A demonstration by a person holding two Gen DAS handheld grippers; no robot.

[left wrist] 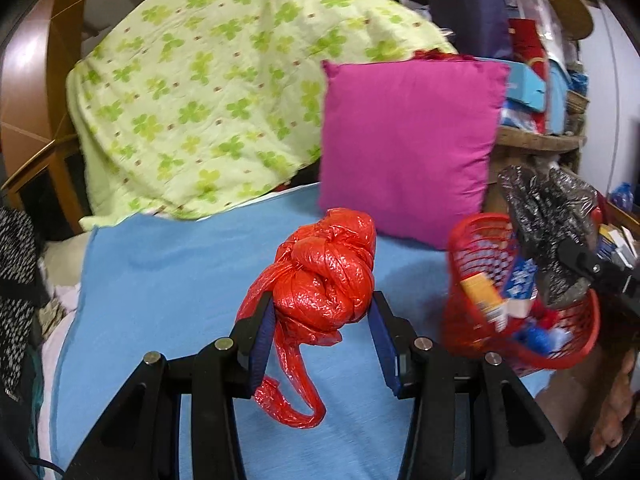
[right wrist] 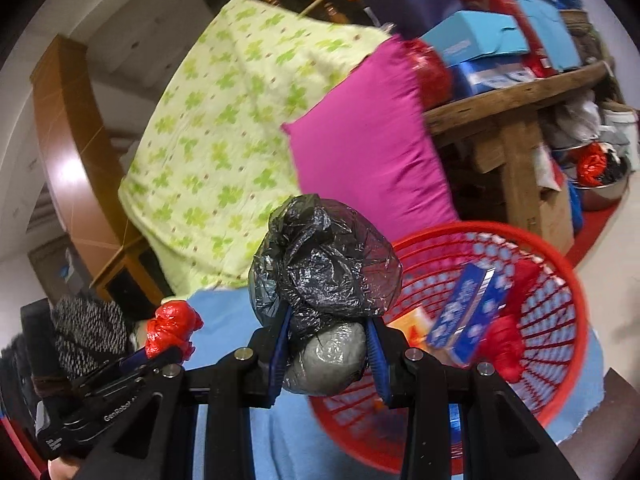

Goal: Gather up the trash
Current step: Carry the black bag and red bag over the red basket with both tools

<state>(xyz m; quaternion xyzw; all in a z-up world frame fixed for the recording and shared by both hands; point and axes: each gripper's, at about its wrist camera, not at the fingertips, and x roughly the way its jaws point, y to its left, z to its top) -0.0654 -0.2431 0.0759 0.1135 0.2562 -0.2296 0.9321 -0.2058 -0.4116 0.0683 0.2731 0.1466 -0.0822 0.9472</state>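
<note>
The left tongs (left wrist: 322, 312) are clamped part-way closed on a knotted red bag (left wrist: 326, 276), its loose handle dangling below the blue pads, above a blue sheet (left wrist: 168, 280) spread over the bed. The right tongs (right wrist: 328, 338) grip a crumpled black bag (right wrist: 326, 268) at a narrow gap, a grey lump (right wrist: 330, 360) bulging beneath it, just left of a red basket (right wrist: 560, 272) that sits on the sheet and already holds cartons and red scraps (their labels too blurred to read). Both tongs angle downward toward the bed, side by side, each visible in the other's view. A pink cushion (left wrist: 408, 144) leans against a green clover-print blanket (left wrist: 200, 92) behind. A hand at the left view's lower right edge is cut off.
</note>
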